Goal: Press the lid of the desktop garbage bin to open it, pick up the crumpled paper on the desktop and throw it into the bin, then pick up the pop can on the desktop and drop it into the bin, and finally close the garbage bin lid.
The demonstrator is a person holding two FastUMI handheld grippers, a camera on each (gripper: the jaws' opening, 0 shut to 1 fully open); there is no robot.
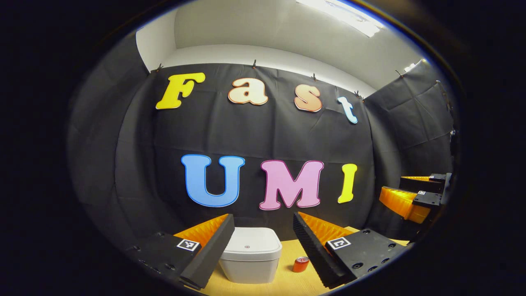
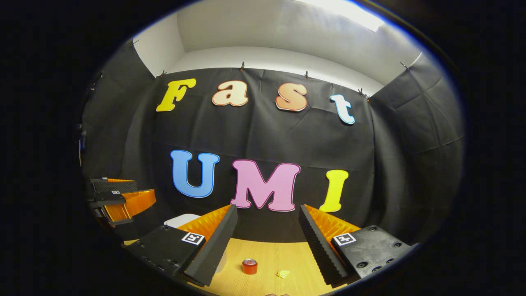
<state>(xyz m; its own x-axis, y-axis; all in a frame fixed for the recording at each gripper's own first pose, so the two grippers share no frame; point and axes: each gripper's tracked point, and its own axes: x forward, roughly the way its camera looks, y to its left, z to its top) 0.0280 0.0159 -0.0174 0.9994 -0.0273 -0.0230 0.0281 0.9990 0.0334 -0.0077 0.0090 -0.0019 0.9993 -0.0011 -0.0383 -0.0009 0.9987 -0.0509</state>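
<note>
We hold the left gripper [image 1: 263, 230] and right gripper [image 2: 267, 222] spread wide, gripping nothing. The closed bin [image 1: 250, 255] stands on the table [image 2: 267, 255]; pop can [image 2: 249, 266] just right of it, crumpled paper [image 2: 282, 273] beyond the can.

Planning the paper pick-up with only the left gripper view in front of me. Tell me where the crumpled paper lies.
Observer: In the right gripper view, the crumpled paper lies on the wooden desktop. It is just right of the pop can and not touching it.
Operator: Report the right gripper's jaws.
Observer: The right gripper has its jaws wide apart with nothing between them. The pop can and the crumpled paper both lie ahead of it, in the gap between its two fingers.
</note>
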